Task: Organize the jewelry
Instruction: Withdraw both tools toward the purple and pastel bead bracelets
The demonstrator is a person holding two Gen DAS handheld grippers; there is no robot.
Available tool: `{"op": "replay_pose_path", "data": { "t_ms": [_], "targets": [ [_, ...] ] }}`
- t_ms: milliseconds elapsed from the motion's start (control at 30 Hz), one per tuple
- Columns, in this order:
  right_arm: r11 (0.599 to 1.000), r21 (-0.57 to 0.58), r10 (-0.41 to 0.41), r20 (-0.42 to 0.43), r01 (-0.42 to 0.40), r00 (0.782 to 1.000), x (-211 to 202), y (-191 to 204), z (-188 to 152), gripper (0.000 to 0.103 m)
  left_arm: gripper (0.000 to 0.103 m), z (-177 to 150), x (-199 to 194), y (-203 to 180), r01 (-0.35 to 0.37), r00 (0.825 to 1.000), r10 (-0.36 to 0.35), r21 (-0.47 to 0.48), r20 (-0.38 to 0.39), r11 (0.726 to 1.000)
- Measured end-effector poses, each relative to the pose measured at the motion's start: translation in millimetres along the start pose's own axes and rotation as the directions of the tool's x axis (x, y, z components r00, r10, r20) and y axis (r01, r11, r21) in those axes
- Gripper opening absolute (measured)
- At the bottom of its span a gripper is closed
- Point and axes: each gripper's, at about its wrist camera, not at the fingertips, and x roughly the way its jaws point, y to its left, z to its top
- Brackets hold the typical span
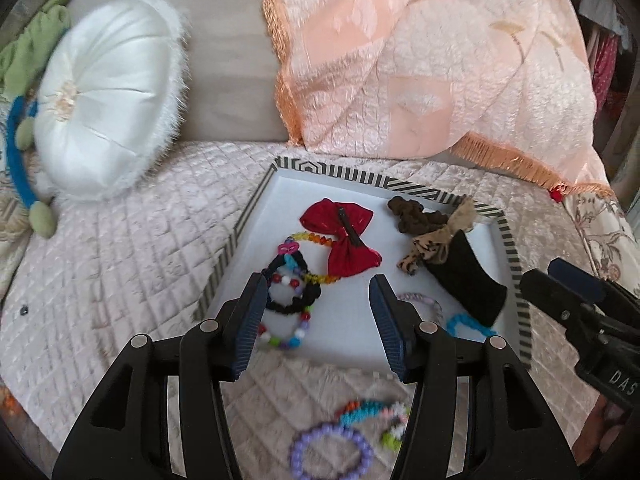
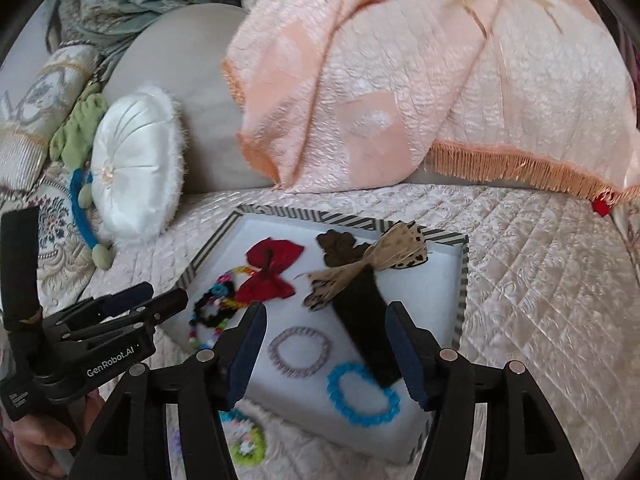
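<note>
Mostly done, I'd judge. My tray (image 1: 514,252), white floor with a striped rim, sits on the quilted bedspread (image 1: 120,264) and already holds most of the pieces. Biggest in it: the black velvet piece (image 2: 362,322) with a leopard-print bow (image 2: 360,270) across it, then the red bow clip (image 1: 340,236), a brown scrunchie (image 1: 414,216), a tangle of black and multicolour bead bracelets (image 1: 290,280), a blue bracelet (image 2: 362,396) and a pale lilac one (image 2: 299,352) lying apart on the tray floor.

Left to do: two pieces are outside the tray, on the bedspread just beside its near edge, a purple bead bracelet (image 1: 330,454) and a mixed-colour beaded one (image 1: 376,416).

Both my tools hang over the near end of the tray. Left gripper (image 1: 318,320) has its jaws spread wide, nothing between the pads. Right gripper (image 2: 326,354) is also apart and empty; the blue and lilac bracelets lie on the tray below it, not touched.
</note>
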Motion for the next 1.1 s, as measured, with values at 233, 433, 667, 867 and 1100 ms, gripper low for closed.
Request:
{"op": "replay_pose_path", "data": {
  "t_ms": [233, 433, 667, 867, 1100],
  "targets": [
    [1.000, -0.031, -0.003, 0.021, 0.004, 1.000, -28.1, 26.2, -21.9, 0.065, 0.053, -32.5, -44.0, 6.5, -0.021, 0.999, 0.022, -0.012, 0.044, 1.000],
    [0.999, -0.053, 0.008, 0.017, -0.007, 1.000, -44.0, 43.4, -43.7, 0.065, 0.053, -53.7, -68.2, 14.6, -0.041, 0.997, 0.042, -0.015, 0.061, 0.999],
    [0.997, -0.070, 0.019, 0.016, -0.018, 1.000, -60.5, 60.9, -65.8, 0.065, 0.053, -72.4, -86.7, 21.9, -0.059, 0.996, 0.060, -0.022, 0.071, 0.998],
    [0.996, -0.083, 0.022, 0.013, -0.021, 1.000, -69.0, 69.7, -74.2, 0.065, 0.053, -83.2, -96.2, 24.3, -0.057, 0.996, 0.058, -0.021, 0.070, 0.998],
    [0.996, -0.087, 0.015, 0.006, -0.014, 1.000, -72.9, 68.0, -81.4, 0.065, 0.053, -90.7, -98.8, 33.6, -0.041, 0.998, 0.043, -0.040, 0.051, 0.998]
  ]
}}
